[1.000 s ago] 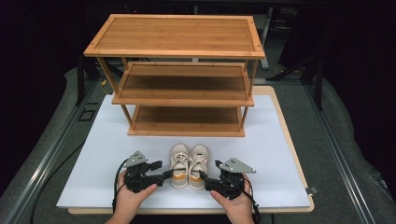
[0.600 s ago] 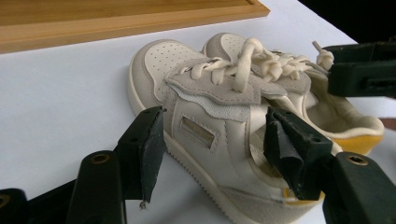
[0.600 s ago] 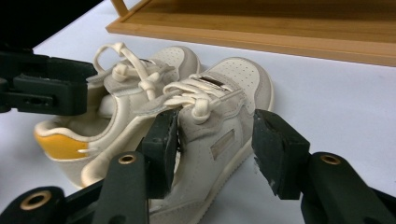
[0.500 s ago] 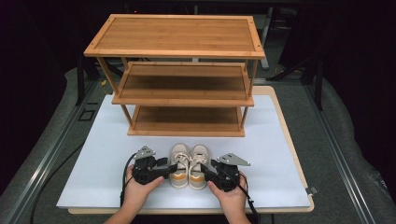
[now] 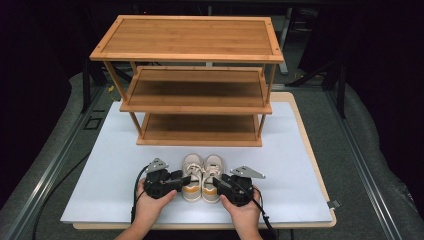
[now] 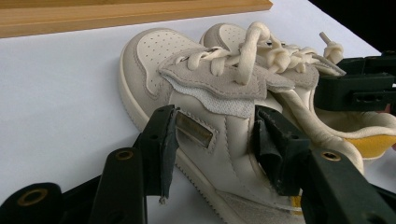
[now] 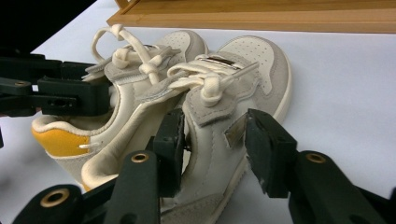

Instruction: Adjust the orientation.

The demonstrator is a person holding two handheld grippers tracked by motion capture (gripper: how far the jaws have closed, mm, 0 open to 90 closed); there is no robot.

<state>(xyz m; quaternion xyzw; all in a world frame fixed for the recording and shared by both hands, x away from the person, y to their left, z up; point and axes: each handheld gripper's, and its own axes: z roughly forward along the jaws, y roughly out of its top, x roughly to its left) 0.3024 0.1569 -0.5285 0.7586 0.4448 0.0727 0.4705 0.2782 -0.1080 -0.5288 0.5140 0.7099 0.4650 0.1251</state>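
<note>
The left tool (image 5: 184, 180) had its jaws straddling the left shoe (image 6: 205, 130) at mid-body, and they had just been closing; a gap remained at the outer pad, so no grip was confirmed. The right tool (image 5: 216, 182) straddled the right shoe (image 7: 233, 126) likewise, its jaws also just closing, pads near or just touching. The shoes stood side by side on the white desk (image 5: 100, 190), toes toward the rack (image 5: 200, 100). Correct practice: seat both pads on the side walls below the laces (image 7: 205, 84), close evenly, then lift level. The gripper views showed pad contact; the high view showed the rack's three free shelves.
</note>
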